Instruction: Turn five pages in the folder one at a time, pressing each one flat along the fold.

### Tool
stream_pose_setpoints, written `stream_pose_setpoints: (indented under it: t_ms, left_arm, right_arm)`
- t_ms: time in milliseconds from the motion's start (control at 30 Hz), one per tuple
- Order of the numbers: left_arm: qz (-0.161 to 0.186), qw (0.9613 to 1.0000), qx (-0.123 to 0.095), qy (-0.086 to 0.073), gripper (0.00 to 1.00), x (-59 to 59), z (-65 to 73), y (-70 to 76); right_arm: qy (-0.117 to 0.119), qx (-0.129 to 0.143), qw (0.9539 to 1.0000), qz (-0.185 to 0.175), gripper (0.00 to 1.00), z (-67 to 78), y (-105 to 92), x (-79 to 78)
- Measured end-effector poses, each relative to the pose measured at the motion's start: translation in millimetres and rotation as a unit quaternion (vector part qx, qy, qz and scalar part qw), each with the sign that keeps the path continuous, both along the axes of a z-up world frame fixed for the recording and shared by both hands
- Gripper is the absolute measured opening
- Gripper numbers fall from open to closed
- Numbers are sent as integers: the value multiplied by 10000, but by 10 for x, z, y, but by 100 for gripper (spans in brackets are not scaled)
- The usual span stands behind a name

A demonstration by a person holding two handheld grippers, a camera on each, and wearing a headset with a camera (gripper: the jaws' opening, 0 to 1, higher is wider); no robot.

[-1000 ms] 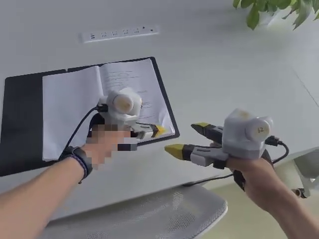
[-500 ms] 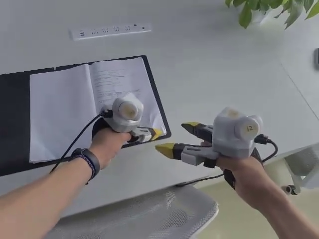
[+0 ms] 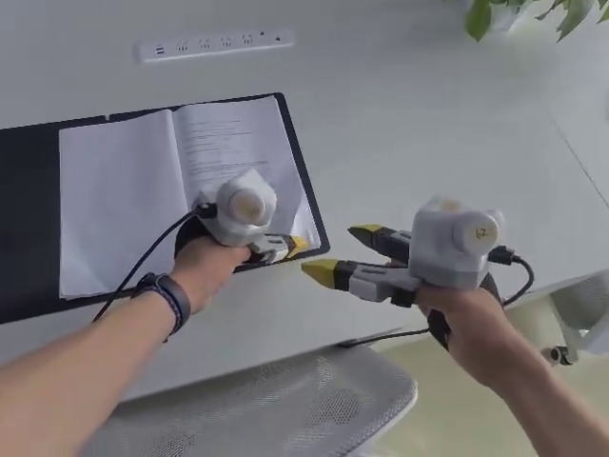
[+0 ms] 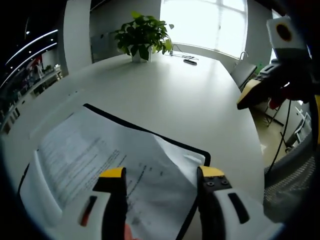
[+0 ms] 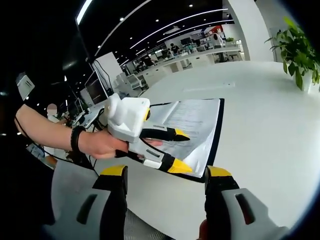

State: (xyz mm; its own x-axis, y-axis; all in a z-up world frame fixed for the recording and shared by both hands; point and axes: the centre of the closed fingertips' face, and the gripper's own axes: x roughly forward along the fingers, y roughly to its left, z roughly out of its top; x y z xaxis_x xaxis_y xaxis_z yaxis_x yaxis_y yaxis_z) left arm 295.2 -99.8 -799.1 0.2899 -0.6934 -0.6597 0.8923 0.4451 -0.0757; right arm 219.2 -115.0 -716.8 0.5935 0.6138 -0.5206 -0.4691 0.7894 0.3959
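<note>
My left hand (image 3: 214,262) hides the page's (image 3: 238,143) lower corner in the head view, and its print is unreadable. The open folder (image 3: 29,190) lies on the bench (image 3: 428,124). My left gripper's (image 4: 162,175) fingers stand spread, that page's raised corner between them. My right gripper's (image 3: 343,252) fingers, spread and empty, hover just right of the folder.

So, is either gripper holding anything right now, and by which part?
Nothing yet. The left gripper is open at the lower right corner of the page; the right gripper is open and empty.
</note>
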Motion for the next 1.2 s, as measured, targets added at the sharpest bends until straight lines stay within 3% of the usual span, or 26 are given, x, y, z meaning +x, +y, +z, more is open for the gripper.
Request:
stream_pose_setpoints:
  t_ms: [267,400,633,833,1200]
  left_arm:
    - [6,10000,-21,0,56,5,-6,2]
    - [60,10000,-43,7,54,28,-7,10]
    - [81,10000,-42,-5,54,26,-8,10]
    - [75,10000,-41,11,54,29,-8,8]
    - [95,9999,-51,46,54,41,-3,13]
  right_arm:
    - [108,239,9995,-161,56,-176,-35,376]
    - [312,372,9984,-280,53,-376,-37,558]
    - [531,700,9953,-401,49,-526,86,826]
    - [653,828,9935,-418,45,-596,168,970]
    - [819,1032,9897,-554,35,-671,169,1093]
